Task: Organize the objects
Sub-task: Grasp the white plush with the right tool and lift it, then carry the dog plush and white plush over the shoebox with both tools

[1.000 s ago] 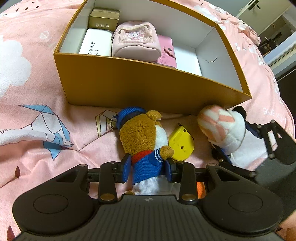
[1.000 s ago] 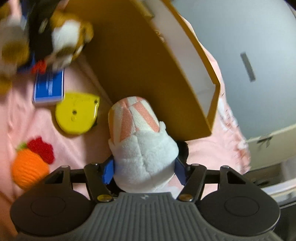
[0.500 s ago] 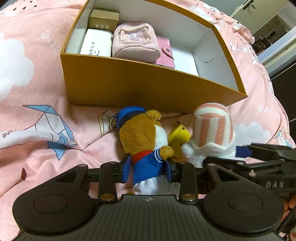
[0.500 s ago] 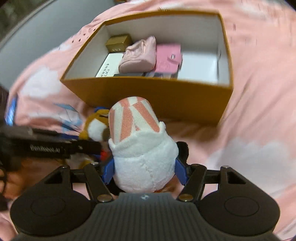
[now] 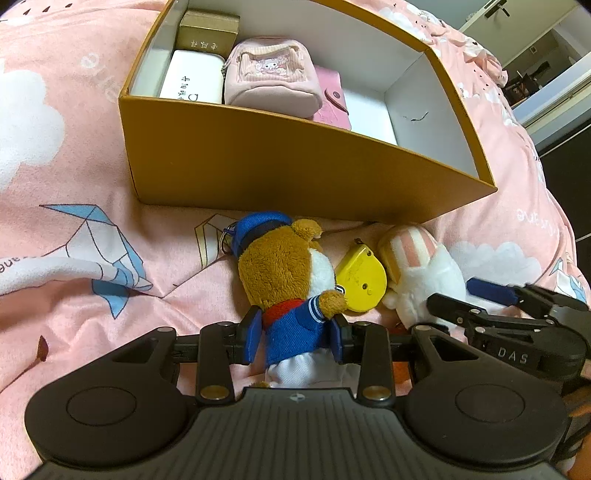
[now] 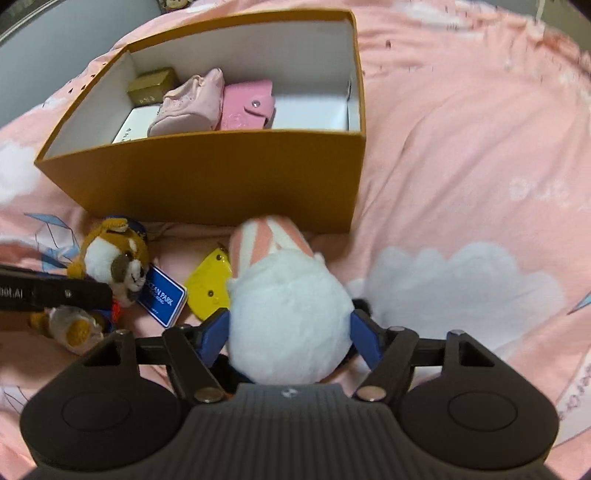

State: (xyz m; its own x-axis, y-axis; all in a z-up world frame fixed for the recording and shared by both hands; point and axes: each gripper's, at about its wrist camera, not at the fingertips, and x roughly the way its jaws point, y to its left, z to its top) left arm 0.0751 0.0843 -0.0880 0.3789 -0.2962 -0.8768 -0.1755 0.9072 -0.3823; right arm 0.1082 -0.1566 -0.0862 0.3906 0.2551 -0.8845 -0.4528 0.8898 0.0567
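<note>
Left gripper (image 5: 295,334) has its blue-padded fingers (image 5: 252,334) clamped on the torso of the brown plush bear in blue sailor jacket and cap (image 5: 286,273), which lies on the pink printed bedsheet (image 5: 74,258) just in front of the orange cardboard box (image 5: 258,166), head toward the box wall. Right gripper (image 6: 290,334) is pinching the white plush toy with pink-striped hat (image 6: 284,314) across its body; toy sits just right of the bear, hat near the box's front corner. Yellow rounded tape measure (image 5: 362,282) lies between the two plushes, touching both in the left view. Blue tag reading "OCEAN PARK" (image 6: 162,295) rests beside the bear's face. Box interior: gold small box (image 5: 208,33), white rectangular case (image 5: 194,81), pink mini backpack pouch (image 5: 273,83), pink snap wallet (image 5: 330,99); right end is bare white floor.
</note>
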